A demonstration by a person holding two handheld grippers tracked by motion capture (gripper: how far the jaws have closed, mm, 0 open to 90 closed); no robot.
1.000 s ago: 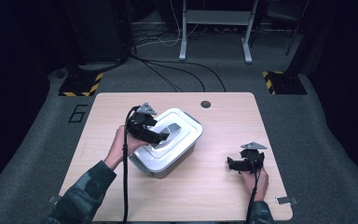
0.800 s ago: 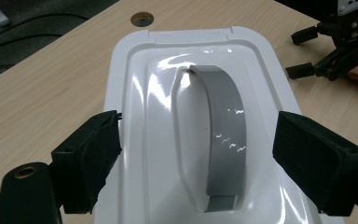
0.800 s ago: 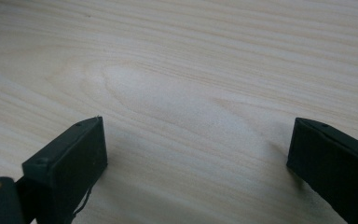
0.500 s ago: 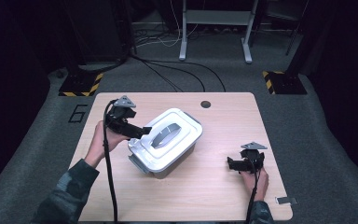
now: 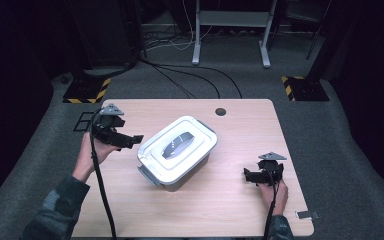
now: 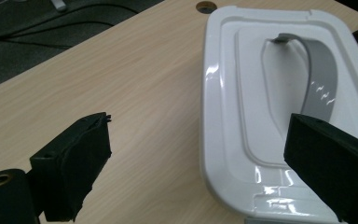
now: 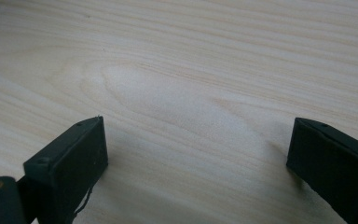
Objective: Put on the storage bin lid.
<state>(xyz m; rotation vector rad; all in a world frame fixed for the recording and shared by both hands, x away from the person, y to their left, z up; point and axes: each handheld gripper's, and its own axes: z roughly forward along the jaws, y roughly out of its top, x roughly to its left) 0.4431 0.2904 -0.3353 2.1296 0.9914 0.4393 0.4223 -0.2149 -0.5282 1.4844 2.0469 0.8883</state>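
A white plastic box (image 5: pixel 155 162) with a clipped-on lid (image 6: pixel 223 93) and a flat grey handle (image 6: pixel 321 84) stands askew in the middle of the wooden table (image 5: pixel 240 125). My left gripper (image 5: pixel 132 141) hovers just off the box's left end and points at it. Its jaws have just been opening and now stand open, with only bare wood and the lid's near corner seen between them (image 6: pixel 200 130). My right gripper (image 5: pixel 247 176) rests low near the table's front right, open over bare wood (image 7: pixel 196 135), well apart from the box.
A round cable hole (image 5: pixel 220 111) sits near the table's far edge. Beyond the table, cables (image 5: pixel 180 75), a metal stand's legs (image 5: pixel 230 35) and two hazard-striped feet (image 5: pixel 85 92) lie on the grey floor. A small tag (image 5: pixel 307 215) lies at the front right corner.
My left gripper drew back leftward from over the box's lid to beside its left end, and its jaws spread wider. The right gripper and the box stayed put.
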